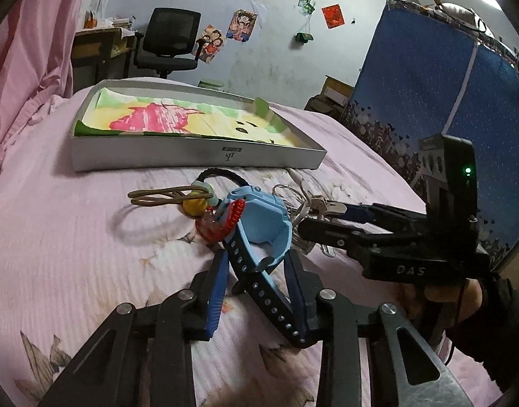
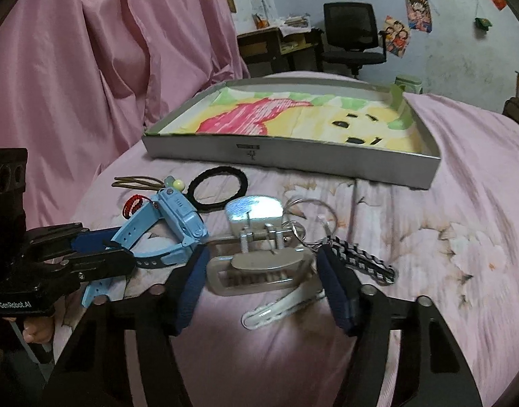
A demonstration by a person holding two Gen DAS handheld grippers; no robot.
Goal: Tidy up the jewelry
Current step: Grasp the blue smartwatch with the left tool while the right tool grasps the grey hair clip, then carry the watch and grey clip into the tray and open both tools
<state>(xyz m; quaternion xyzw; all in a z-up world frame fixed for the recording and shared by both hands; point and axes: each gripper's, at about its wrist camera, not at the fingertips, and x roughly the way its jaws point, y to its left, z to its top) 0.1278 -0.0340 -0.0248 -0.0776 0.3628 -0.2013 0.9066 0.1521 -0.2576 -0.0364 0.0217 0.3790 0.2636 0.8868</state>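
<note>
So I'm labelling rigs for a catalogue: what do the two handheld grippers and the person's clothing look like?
Both are black linkage frames with silver pivot bolts and blue ribbed finger pads. The right gripper reads "DAS", with a green light on its black block. The left gripper reads "GenRobot.AI". A dark sleeve shows, with a thin black cable.

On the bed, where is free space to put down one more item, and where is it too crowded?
Free: the bedspread right of the keychain, below the box's right end; also the bare strip left of the brown cord, toward the curtain. The box is bare except for its drawing. Crowded: the cluster around the watch, black band and both grippers.
</note>
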